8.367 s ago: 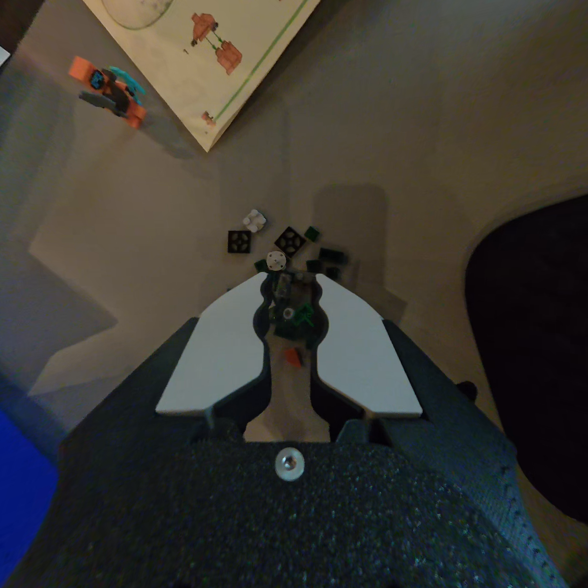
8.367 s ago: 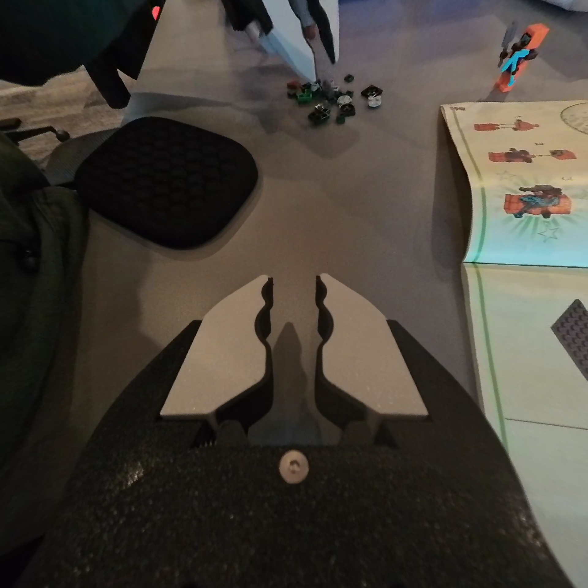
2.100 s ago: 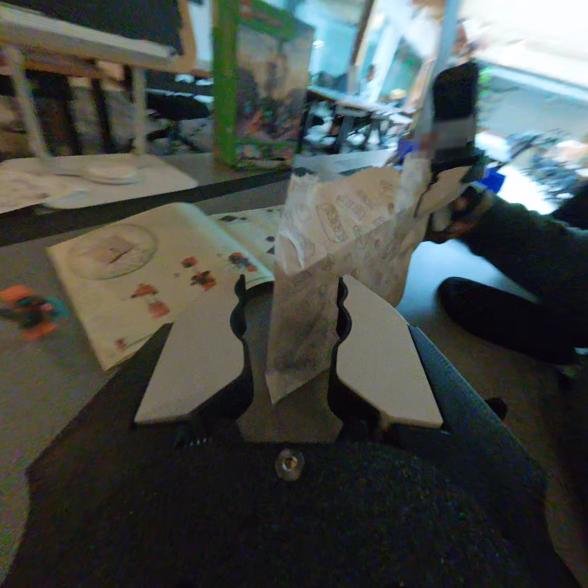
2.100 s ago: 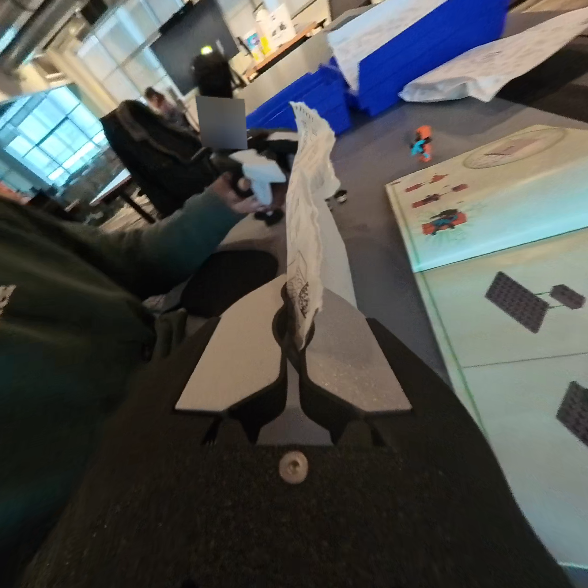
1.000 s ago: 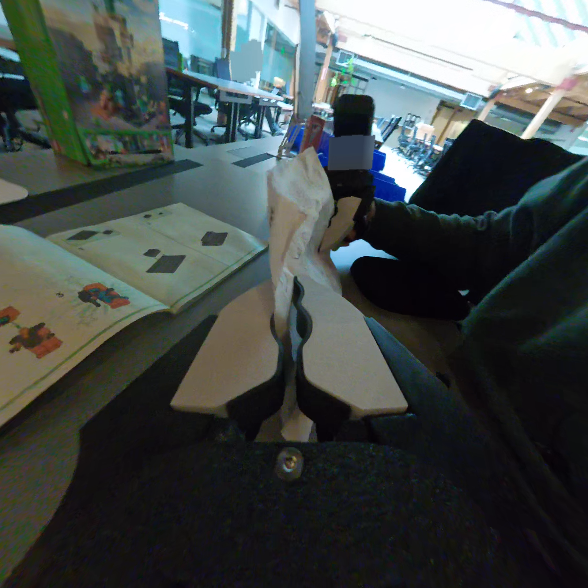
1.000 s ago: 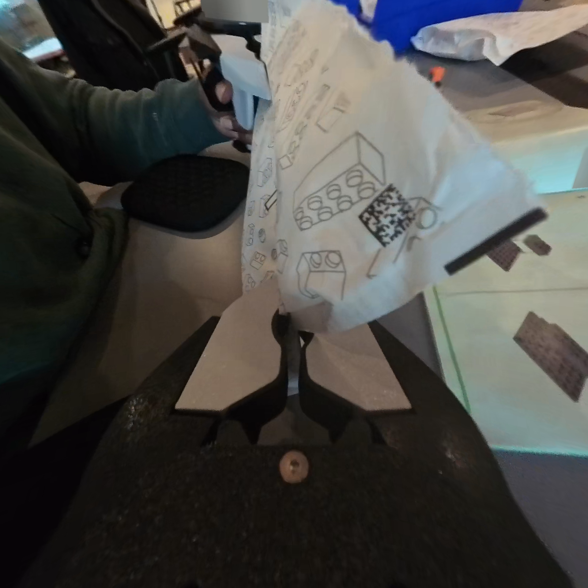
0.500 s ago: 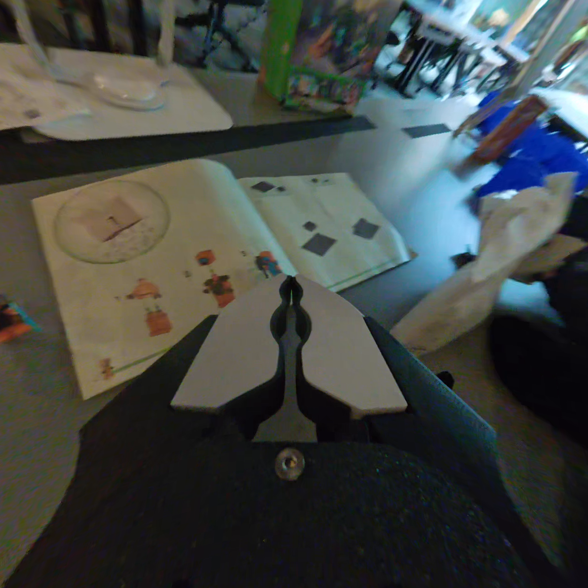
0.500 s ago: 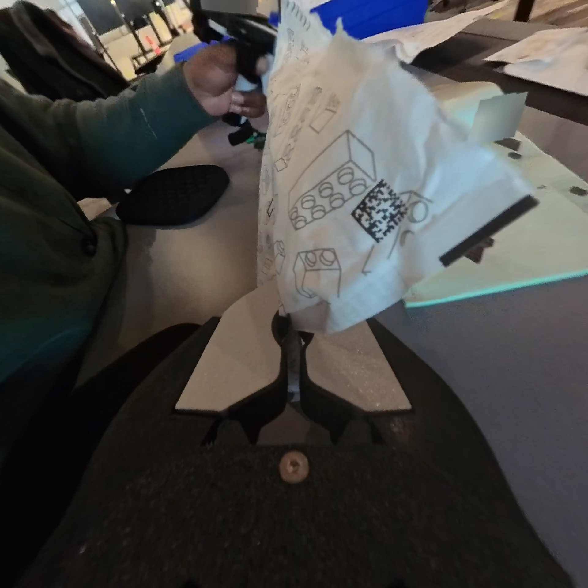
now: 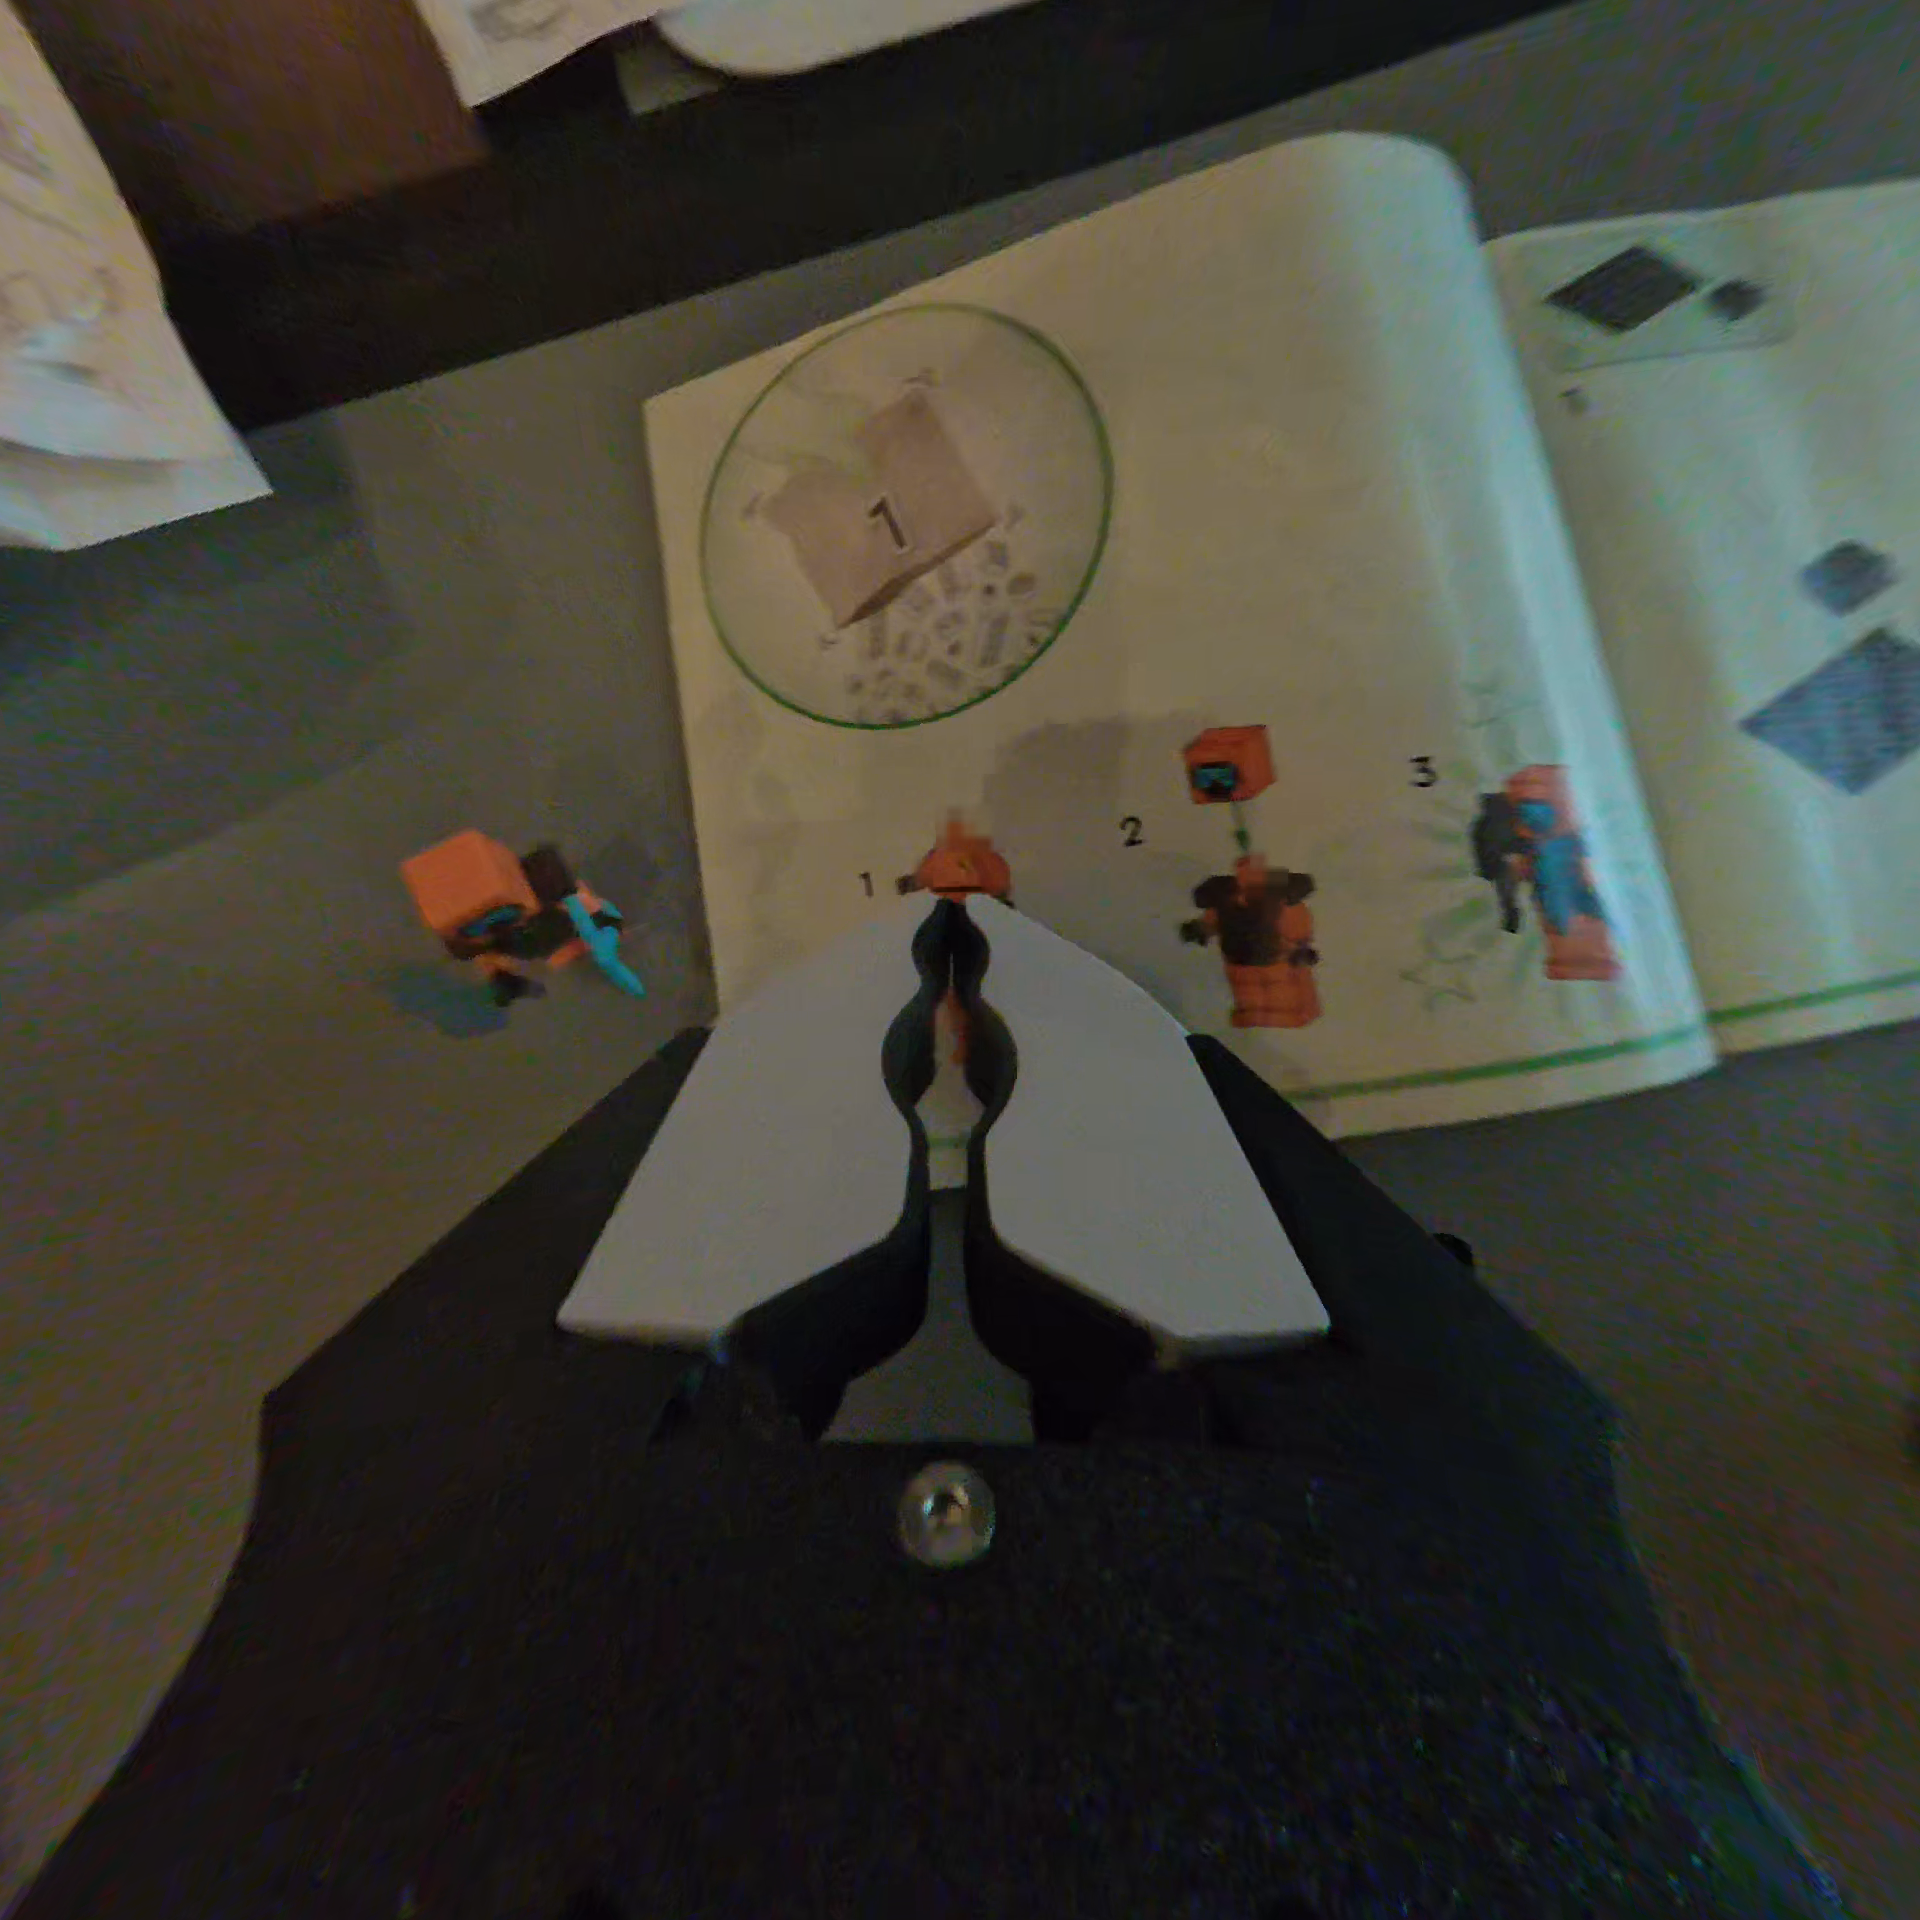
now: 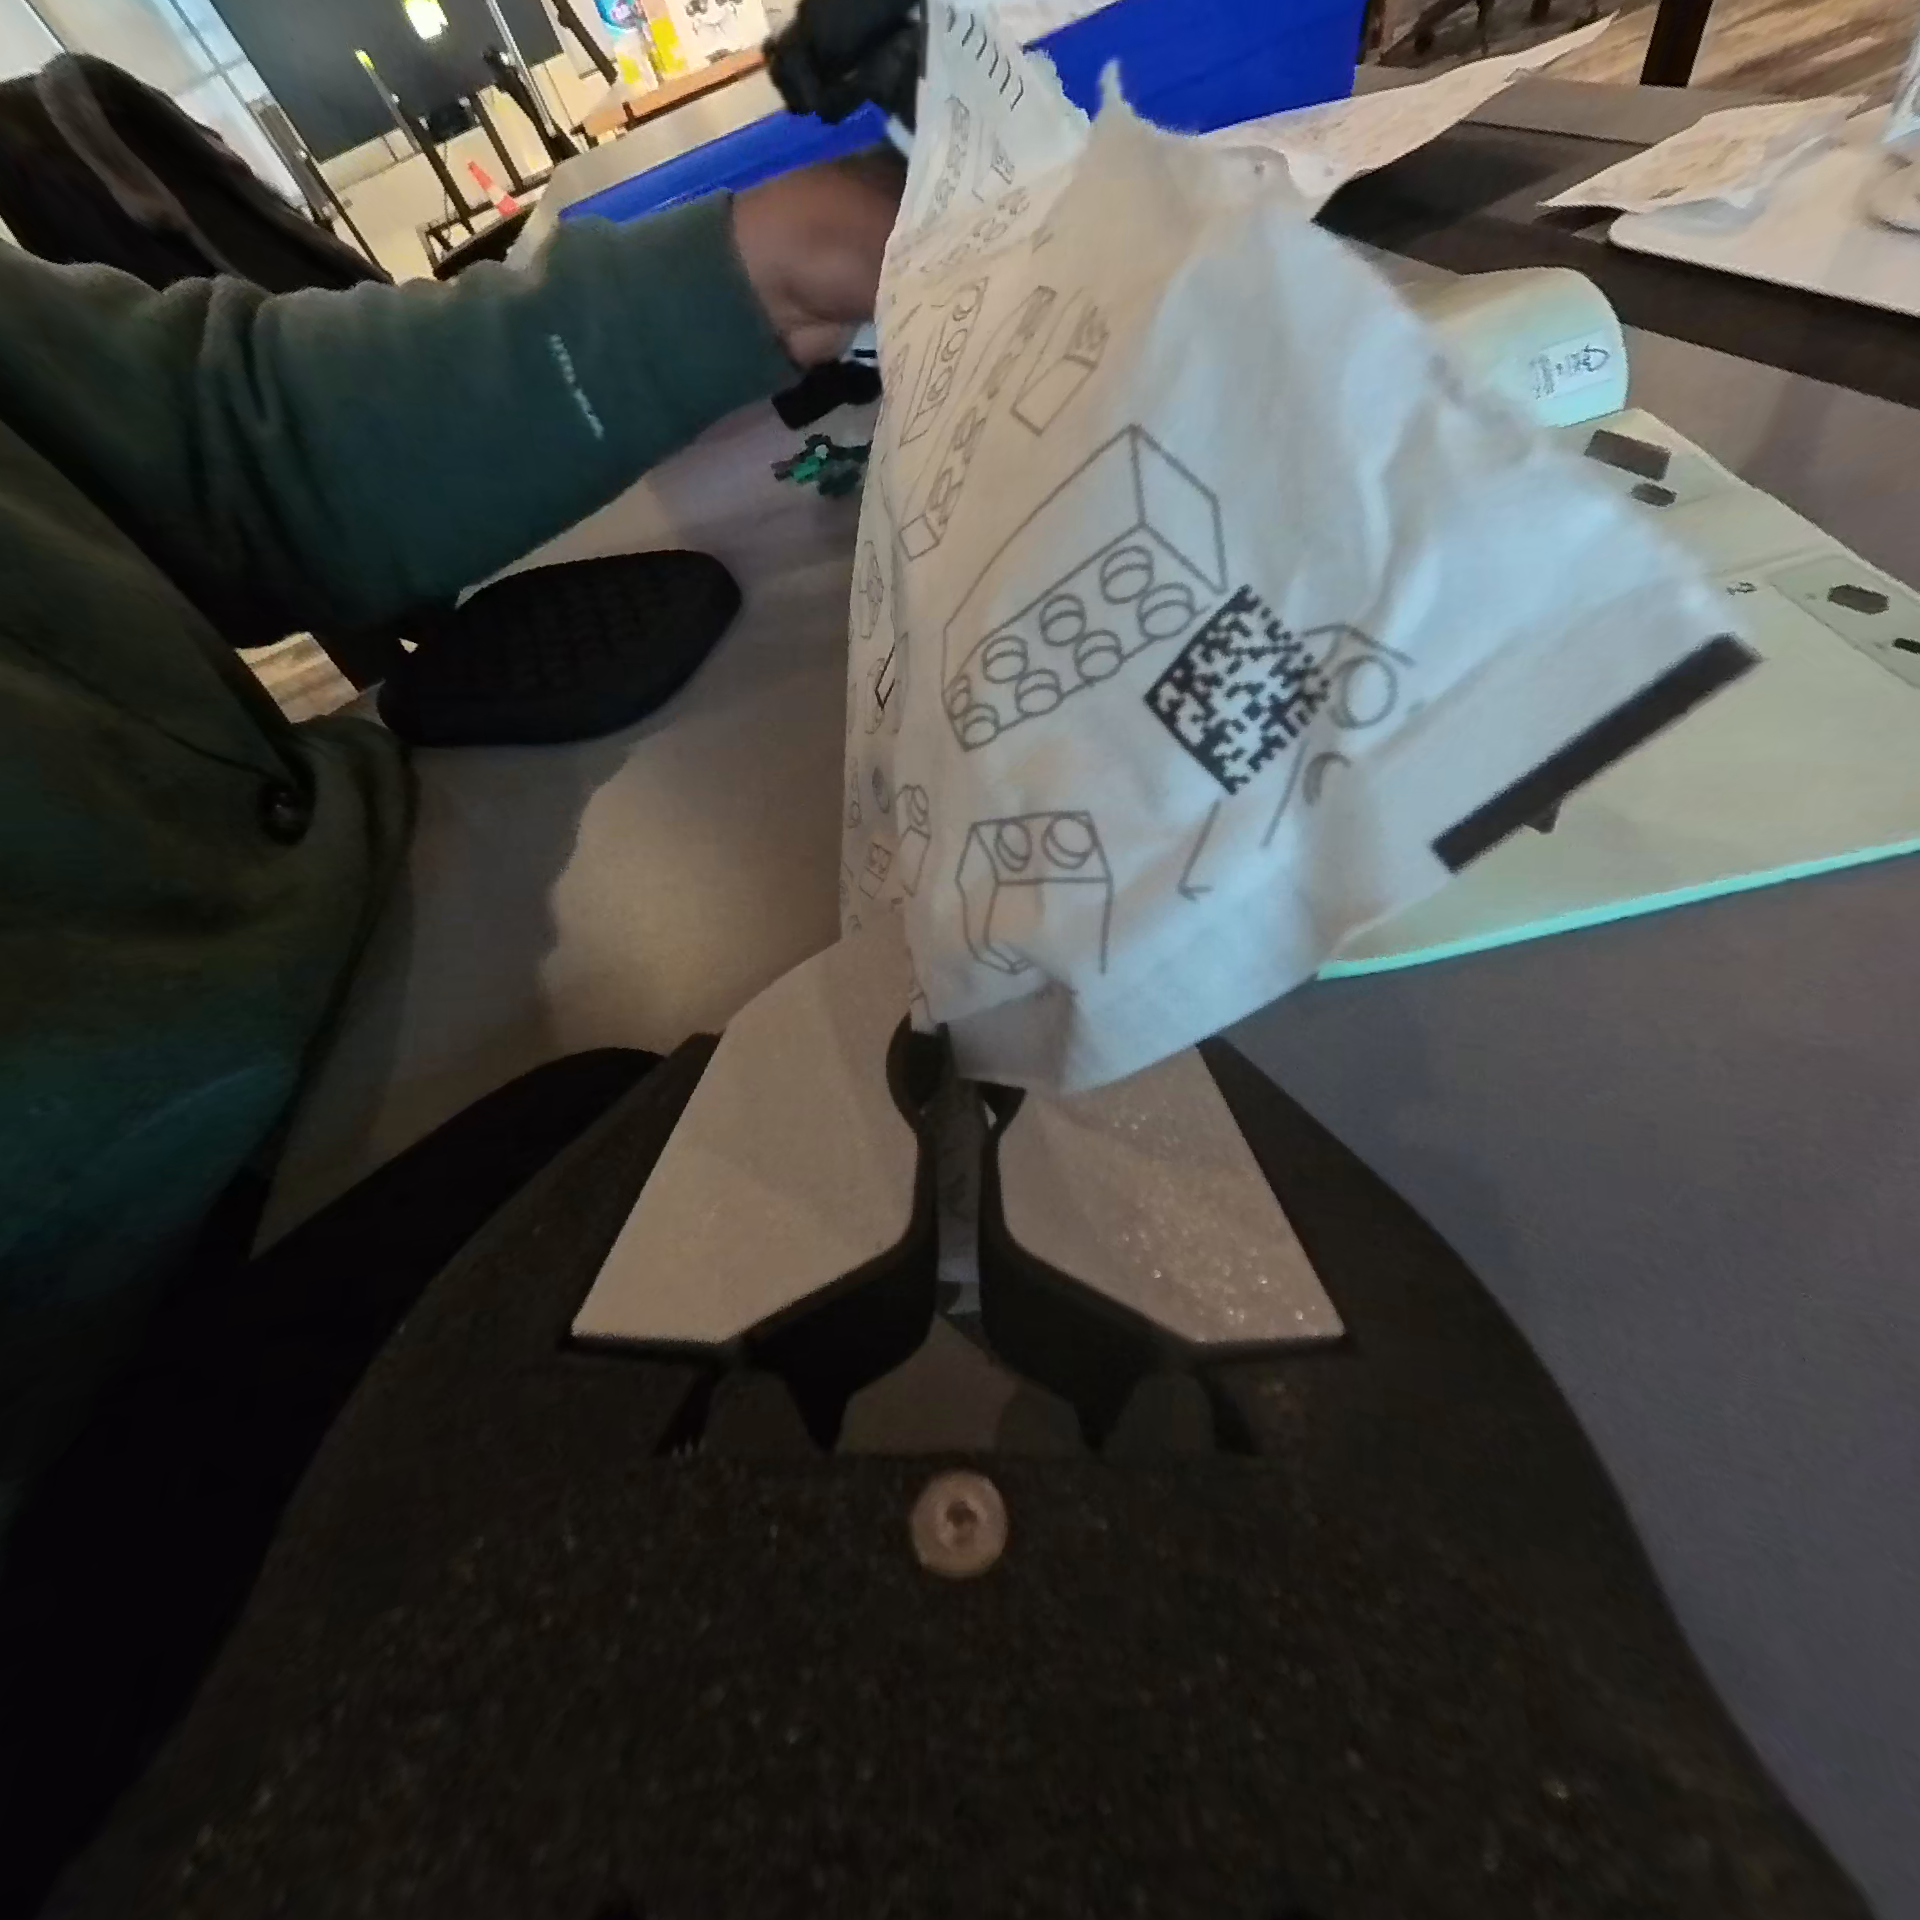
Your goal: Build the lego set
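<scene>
The left claw (image 9: 951,914) is closed and empty, hanging above the open instruction booklet (image 9: 1299,499) lying on the grey desk (image 9: 312,1195). At the claw's 10 o'clock an orange lego figure (image 9: 499,914) with a blue tool stands on the desk just beside the booklet. The right claw (image 10: 951,1039) is clamped on the bottom corner of a white paper parts bag (image 10: 1195,623), held up above the desk

A minifigure (image 9: 506,914) lies on the table (image 9: 260,1091), left of the booklet (image 9: 1195,582).
</scene>
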Demonstrator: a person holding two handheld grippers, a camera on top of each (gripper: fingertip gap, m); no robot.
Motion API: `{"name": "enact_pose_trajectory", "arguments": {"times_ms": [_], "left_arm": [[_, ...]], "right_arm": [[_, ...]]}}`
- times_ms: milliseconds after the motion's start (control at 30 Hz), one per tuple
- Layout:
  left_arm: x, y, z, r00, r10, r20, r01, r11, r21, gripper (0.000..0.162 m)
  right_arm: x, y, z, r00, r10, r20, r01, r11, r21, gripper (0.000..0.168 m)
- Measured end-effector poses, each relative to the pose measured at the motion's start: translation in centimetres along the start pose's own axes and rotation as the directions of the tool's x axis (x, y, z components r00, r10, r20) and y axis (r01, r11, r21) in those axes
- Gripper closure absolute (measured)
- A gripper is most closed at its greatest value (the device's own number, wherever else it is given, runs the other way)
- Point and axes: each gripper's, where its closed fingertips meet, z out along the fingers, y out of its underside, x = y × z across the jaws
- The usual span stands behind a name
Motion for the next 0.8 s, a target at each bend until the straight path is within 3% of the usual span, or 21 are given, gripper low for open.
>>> {"name": "enact_pose_trajectory", "arguments": {"times_ms": [300, 800], "left_arm": [[-1.9, -0.9, 0.8, 0.994, -0.047, 0.103, 0.047, 0.999, 0.007, 0.162], [-2.2, -1.1, 1.1, 0.99, -0.105, 0.096, 0.103, 0.994, 0.025, 0.162]], "right_arm": [[-0.1, 0.0, 0.2, 1.0, 0.006, 0.005, -0.006, 1.0, 0.001, 0.168], [-0.1, 0.0, 0.5, 1.0, 0.018, 0.018, -0.018, 1.0, 0.007, 0.168]]}}
